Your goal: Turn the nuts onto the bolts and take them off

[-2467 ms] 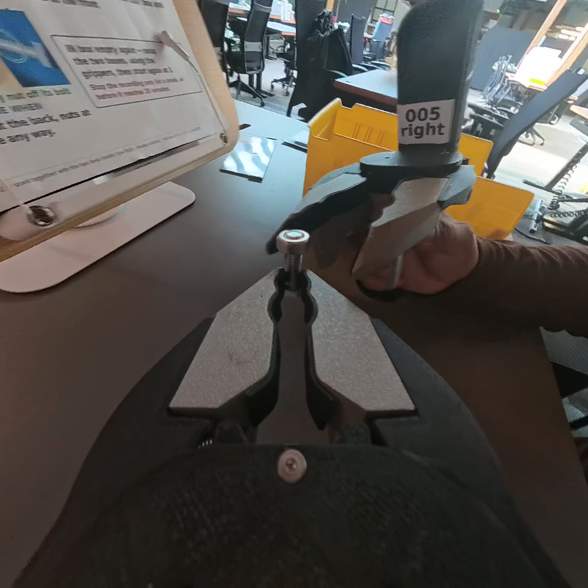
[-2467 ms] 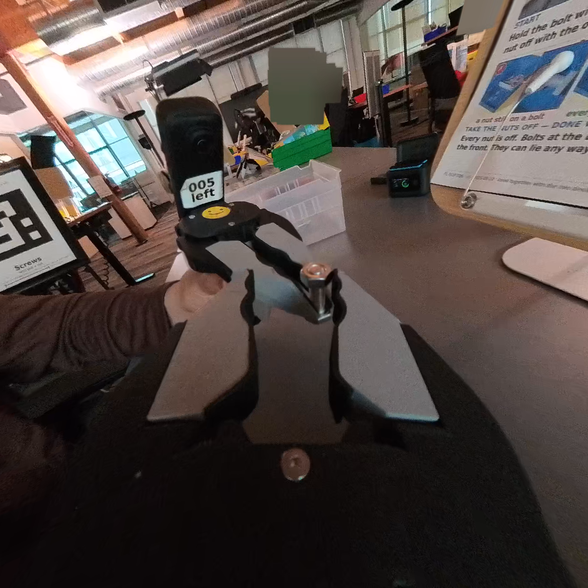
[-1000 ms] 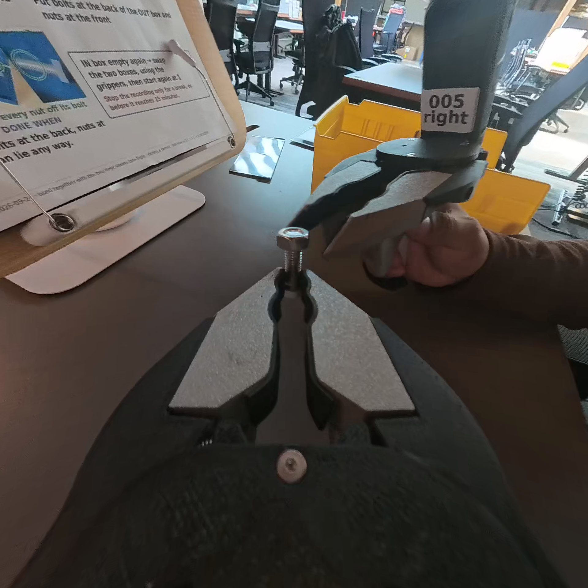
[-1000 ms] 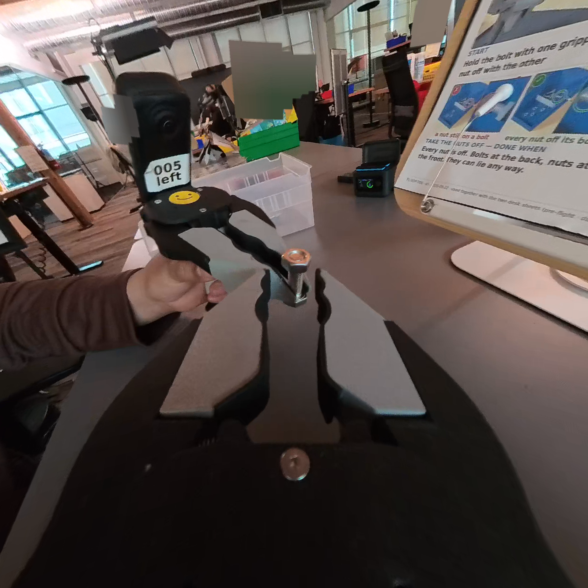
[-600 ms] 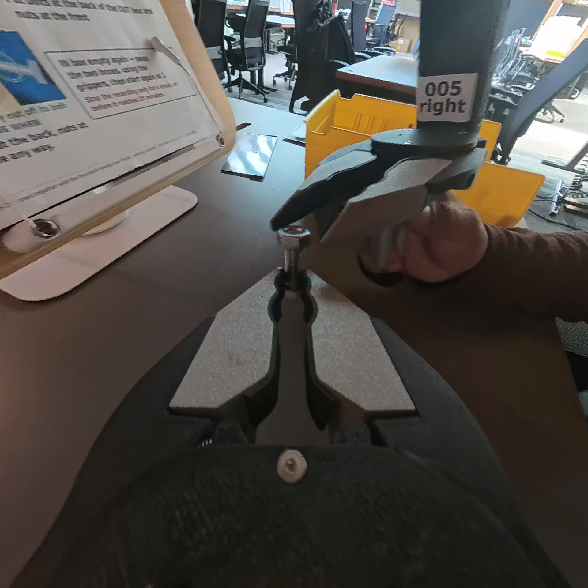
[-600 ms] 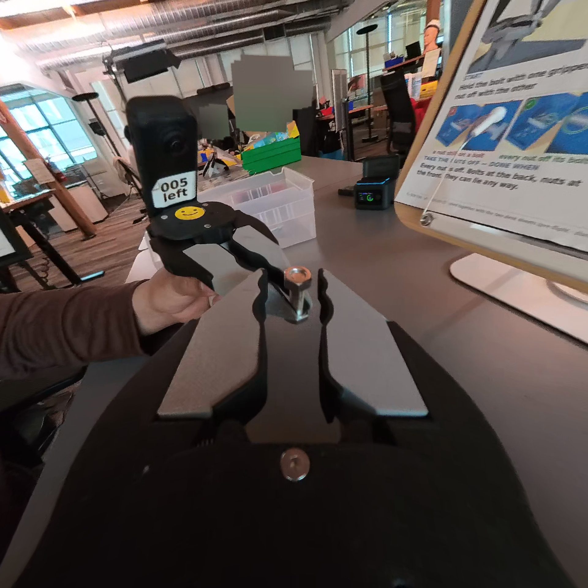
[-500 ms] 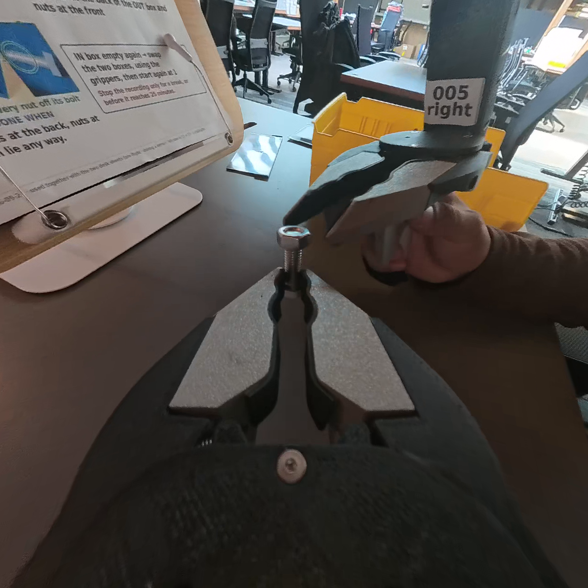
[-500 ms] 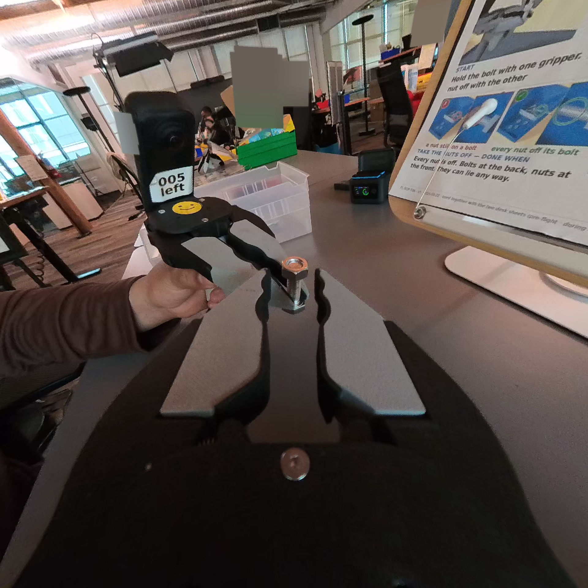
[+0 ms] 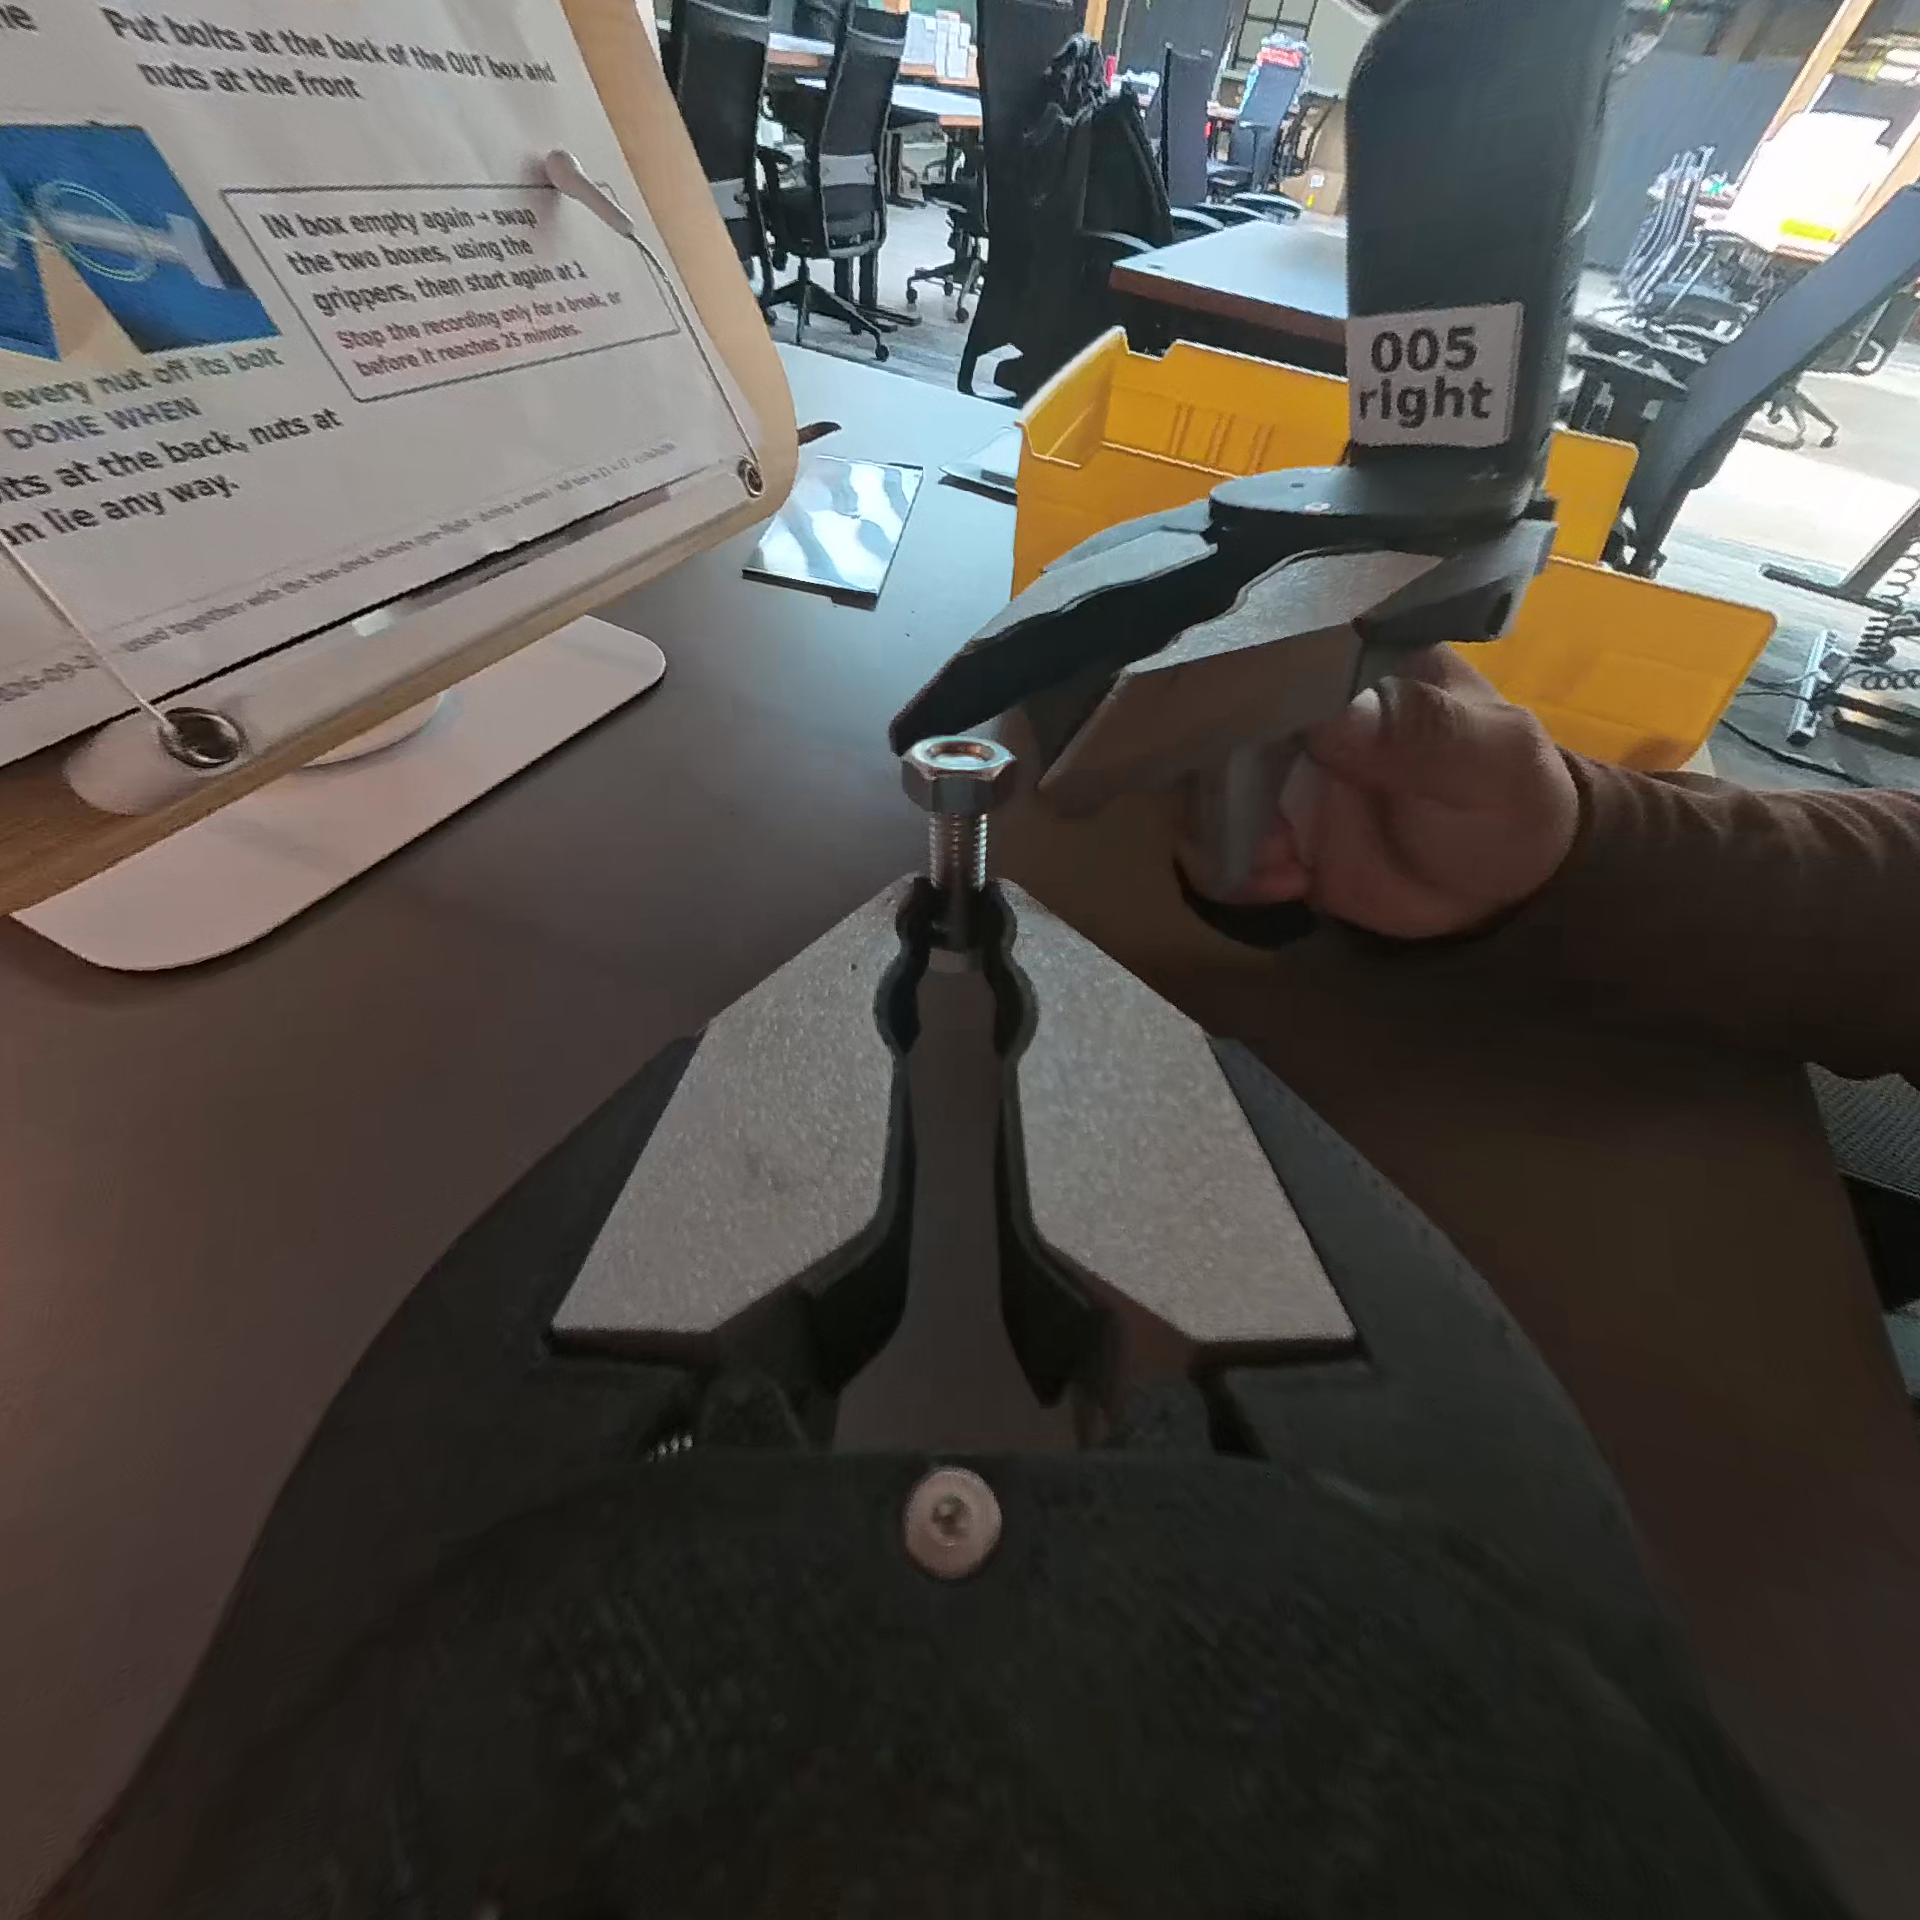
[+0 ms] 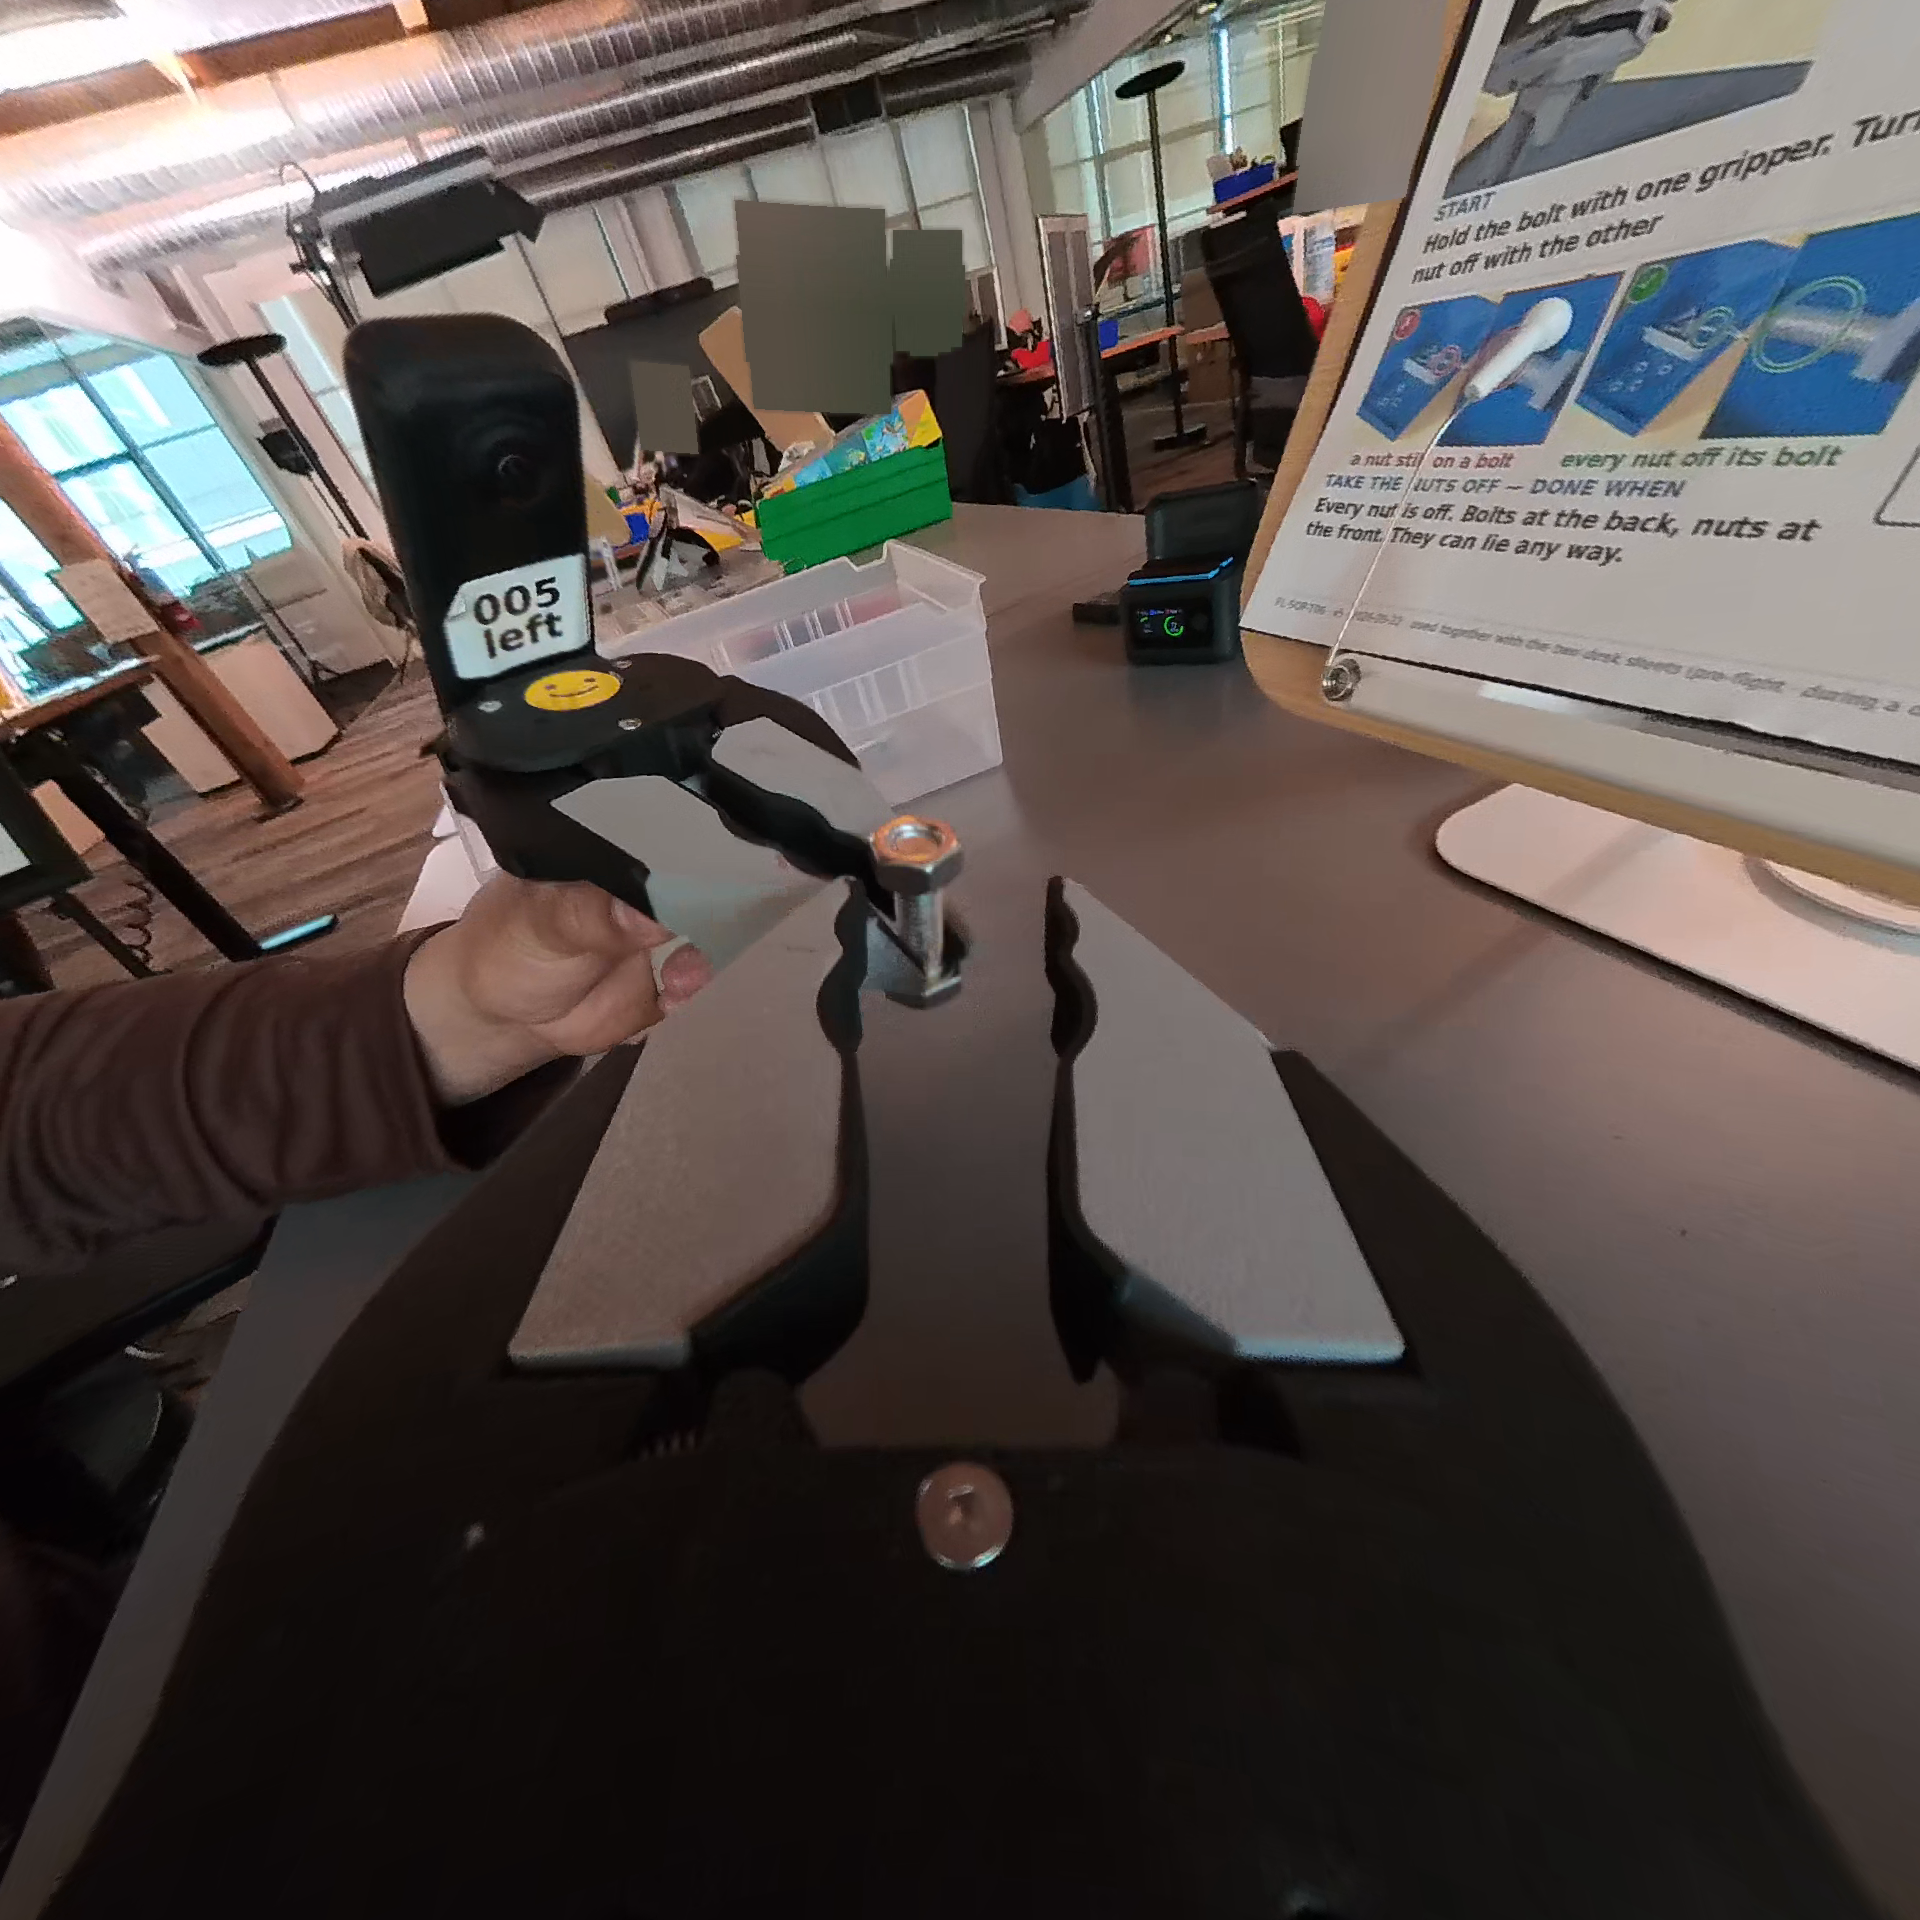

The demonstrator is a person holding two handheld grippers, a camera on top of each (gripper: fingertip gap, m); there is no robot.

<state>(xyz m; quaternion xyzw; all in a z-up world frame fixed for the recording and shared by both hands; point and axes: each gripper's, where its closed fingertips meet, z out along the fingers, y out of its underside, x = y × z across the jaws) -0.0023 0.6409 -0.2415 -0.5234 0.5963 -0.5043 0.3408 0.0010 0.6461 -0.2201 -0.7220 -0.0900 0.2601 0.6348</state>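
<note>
A steel bolt (image 9: 956,873) stands upright with a hex nut (image 9: 958,774) at the top end of its thread. My left gripper (image 9: 956,935) is shut on the bolt's lower end and holds it above the dark table (image 9: 312,1195). In the right wrist view the nut (image 10: 914,842) and the bolt (image 10: 923,930) sit between the tips of my right gripper (image 10: 953,909), close to its left finger. The right gripper is open and does not grip. Its fingers (image 9: 1174,665) come at the nut from the right in the left wrist view.
A wooden stand with an instruction sheet (image 9: 364,312) on a white base (image 9: 343,821) stands at the left. A yellow bin (image 9: 1143,457) is behind the right gripper. A clear plastic bin (image 10: 873,665) and a small black device (image 10: 1179,613) sit farther back. The grippers are tip to tip, or close to it.
My right gripper's jaws have widened a little around the nut. Both grippers have shifted slightly together. The left gripper keeps its hold on the bolt.
</note>
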